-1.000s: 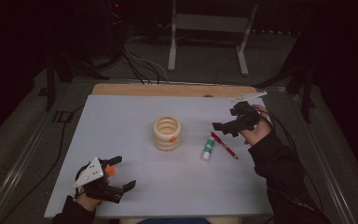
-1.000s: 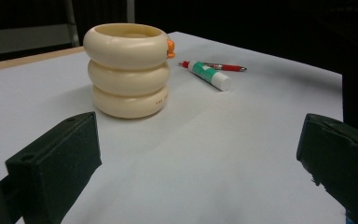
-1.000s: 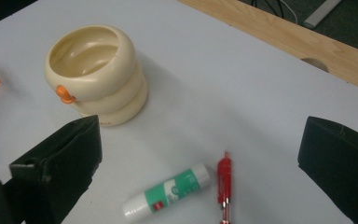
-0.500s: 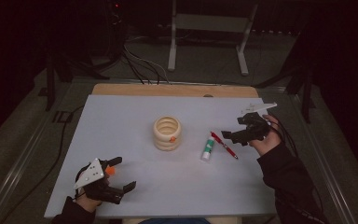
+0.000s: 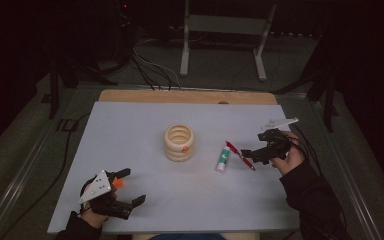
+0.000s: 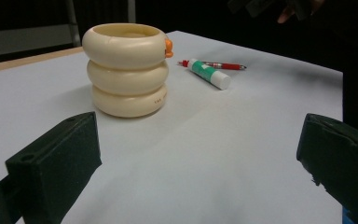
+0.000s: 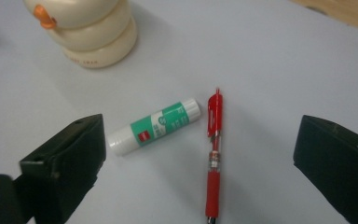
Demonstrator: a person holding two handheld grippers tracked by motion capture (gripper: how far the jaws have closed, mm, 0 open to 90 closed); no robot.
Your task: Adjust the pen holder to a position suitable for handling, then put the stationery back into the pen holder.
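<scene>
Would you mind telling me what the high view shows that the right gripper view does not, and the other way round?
High view alone: the whole table, the left gripper near its front corner, the right gripper seen from outside, both hands, and the dark floor with cables and a metal stand beyond.

Right gripper view alone: close detail, namely the glue stick's green label and red mark, the red pen's clip, and its own open jaws.

Both share: the cream ringed holder with its orange tab, the glue stick and the pen lying side by side.
</scene>
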